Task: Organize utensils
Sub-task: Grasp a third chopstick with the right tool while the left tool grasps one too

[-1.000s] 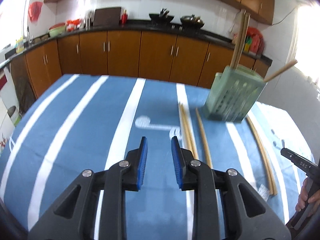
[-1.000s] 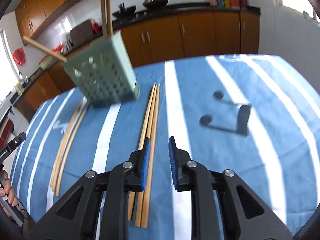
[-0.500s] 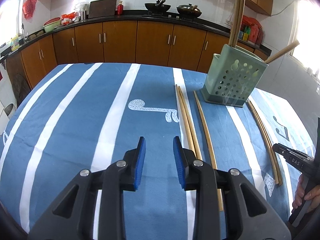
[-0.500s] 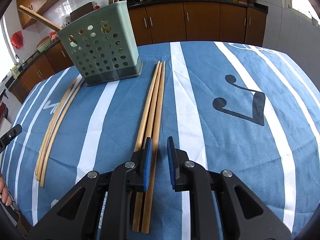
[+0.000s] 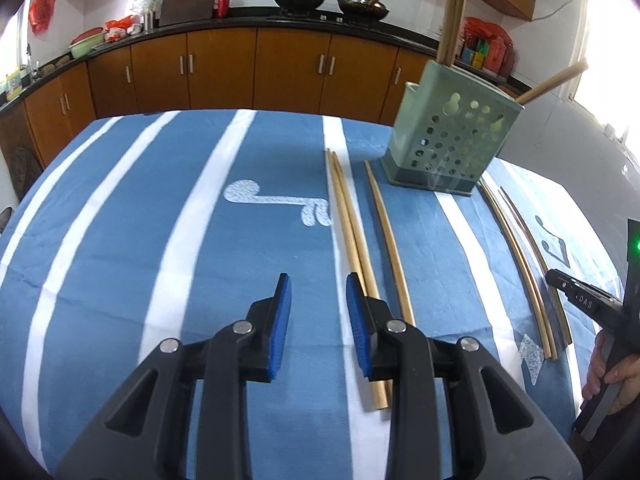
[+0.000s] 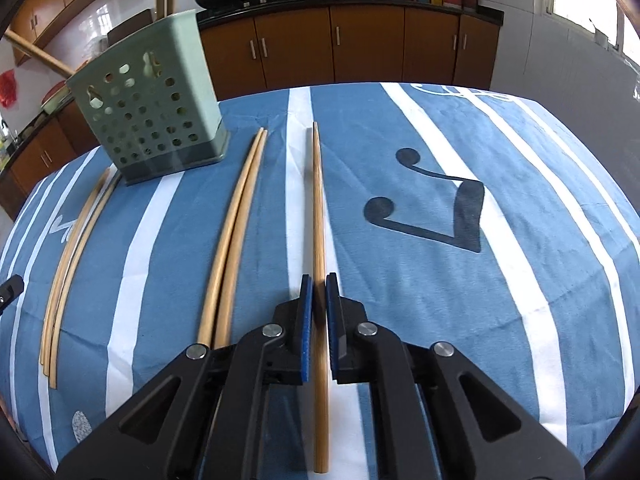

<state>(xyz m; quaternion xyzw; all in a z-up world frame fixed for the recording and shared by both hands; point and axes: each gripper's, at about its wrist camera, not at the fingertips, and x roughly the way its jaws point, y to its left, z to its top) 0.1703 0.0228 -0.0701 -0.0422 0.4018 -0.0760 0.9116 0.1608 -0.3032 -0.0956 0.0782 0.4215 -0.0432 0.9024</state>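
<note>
My right gripper pinches one chopstick near its thick end, pads pressed onto it; the jaws have just been closing on it. It points away from me along a white stripe of the cloth, apart from the pair lying side by side to its left. I judge I grip it low so the thin tip can lead into the holder.

Holder stands upright at the far left of the cloth in the right view, perforated green, open top. Sticks already in it: two upright, one leaning out, so three that I can see.

Left of the holder, a curved bunch lies flat, three I think, hard to tell.

My left gripper hangs spread and empty over the cloth. Just beside its right finger lies another pair, one single a little further right. Likely my next pick there.

On the cloth I count about six loose besides mine, with views overlapping.
</note>
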